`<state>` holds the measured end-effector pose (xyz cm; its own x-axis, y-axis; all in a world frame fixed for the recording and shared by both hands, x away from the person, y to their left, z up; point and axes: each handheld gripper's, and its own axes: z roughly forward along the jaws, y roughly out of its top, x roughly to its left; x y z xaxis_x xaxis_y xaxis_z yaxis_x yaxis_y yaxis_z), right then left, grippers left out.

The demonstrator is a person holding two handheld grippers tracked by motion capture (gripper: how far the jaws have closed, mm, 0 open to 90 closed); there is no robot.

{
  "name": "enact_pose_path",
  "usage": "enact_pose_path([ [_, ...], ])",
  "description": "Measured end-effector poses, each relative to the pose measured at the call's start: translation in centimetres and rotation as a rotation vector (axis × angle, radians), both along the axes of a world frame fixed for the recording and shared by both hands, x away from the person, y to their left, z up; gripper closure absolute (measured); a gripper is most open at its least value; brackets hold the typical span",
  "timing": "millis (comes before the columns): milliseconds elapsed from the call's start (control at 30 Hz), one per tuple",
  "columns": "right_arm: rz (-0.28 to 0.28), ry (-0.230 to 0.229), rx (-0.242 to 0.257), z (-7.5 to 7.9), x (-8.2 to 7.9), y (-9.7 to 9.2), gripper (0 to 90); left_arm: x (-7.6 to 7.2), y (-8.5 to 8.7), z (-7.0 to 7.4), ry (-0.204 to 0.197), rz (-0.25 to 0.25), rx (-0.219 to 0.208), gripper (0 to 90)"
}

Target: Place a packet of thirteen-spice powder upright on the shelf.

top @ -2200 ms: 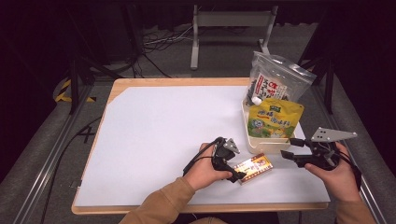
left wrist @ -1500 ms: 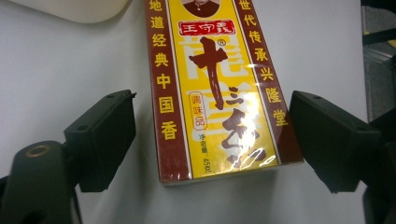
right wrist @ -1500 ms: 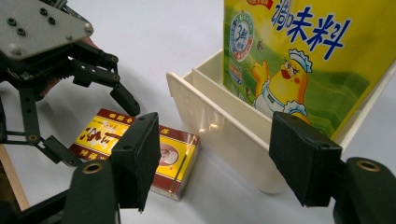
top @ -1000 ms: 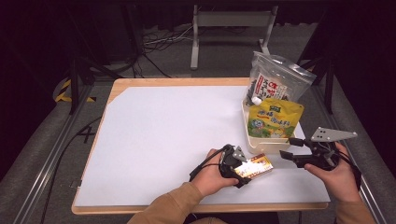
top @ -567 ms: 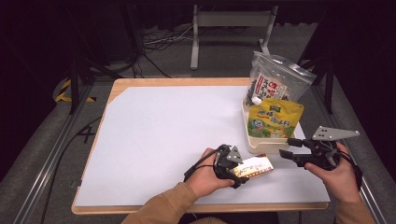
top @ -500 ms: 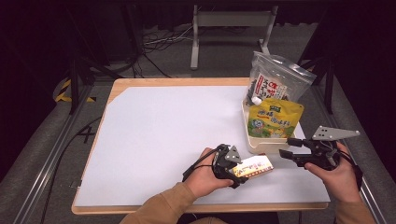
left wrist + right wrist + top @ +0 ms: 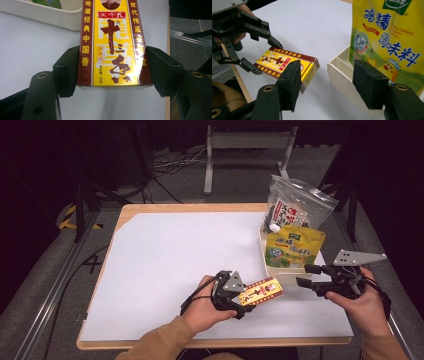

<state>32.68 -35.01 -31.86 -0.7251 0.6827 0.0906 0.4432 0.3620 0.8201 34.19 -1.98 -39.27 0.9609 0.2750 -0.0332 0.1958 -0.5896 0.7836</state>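
A yellow and maroon box (image 7: 261, 291) with Chinese print hangs just above the white board, tilted. My left gripper (image 7: 246, 299) is shut on it; in the left gripper view both pads (image 7: 68, 72) press the long sides of the box (image 7: 110, 45). My right gripper (image 7: 302, 275) hovers to the right, beside the white tray (image 7: 264, 262), open. Its jaws have just been closing a little, with nothing between them. In the right gripper view (image 7: 328, 82) the box (image 7: 284, 62) and the left gripper (image 7: 265, 56) lie ahead at the left.
The tray's rim (image 7: 337, 67) holds an upright yellow seasoning pouch (image 7: 294, 247) and a clear bag (image 7: 295, 212) behind it. A white board (image 7: 175, 250) covers the wooden table. Dark floor, cables and a metal stand surround the table.
The left gripper closed around the box lying on the board and has lifted it, tilted. The right gripper has risen slightly beside the tray.
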Motion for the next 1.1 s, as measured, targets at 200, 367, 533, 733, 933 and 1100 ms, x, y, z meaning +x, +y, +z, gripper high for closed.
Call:
enact_pose_path([
  [200, 0.014, 0.068, 0.001, 0.8, 0.5, 1.4, 41.3, -0.1, 1.6, 0.2, -0.02, 0.036, -0.016, 32.4],
  [367, 0.042, 0.098, 0.007, 1.1, 0.9, 2.5, 45.3, 0.0, 2.7, 0.3, -0.017, 0.057, -0.038, 32.4],
  [533, 0.069, 0.101, 0.013, 1.3, 1.3, 3.4, 46.8, 0.0, 3.7, 0.7, -0.024, 0.081, -0.055, 32.4],
  [733, 0.06, 0.16, 0.013, 1.3, 2.0, 4.7, 44.2, -0.2, 4.7, 1.4, -0.055, 0.103, -0.078, 32.3],
  [933, 0.049, 0.213, 0.033, 1.4, 2.7, 5.9, 44.5, -0.5, 5.3, 1.7, -0.082, 0.117, -0.098, 32.3],
  [1100, 0.053, 0.246, 0.042, 1.7, 3.1, 7.0, 44.5, -0.9, 5.6, 1.7, -0.112, 0.124, -0.114, 32.3],
])
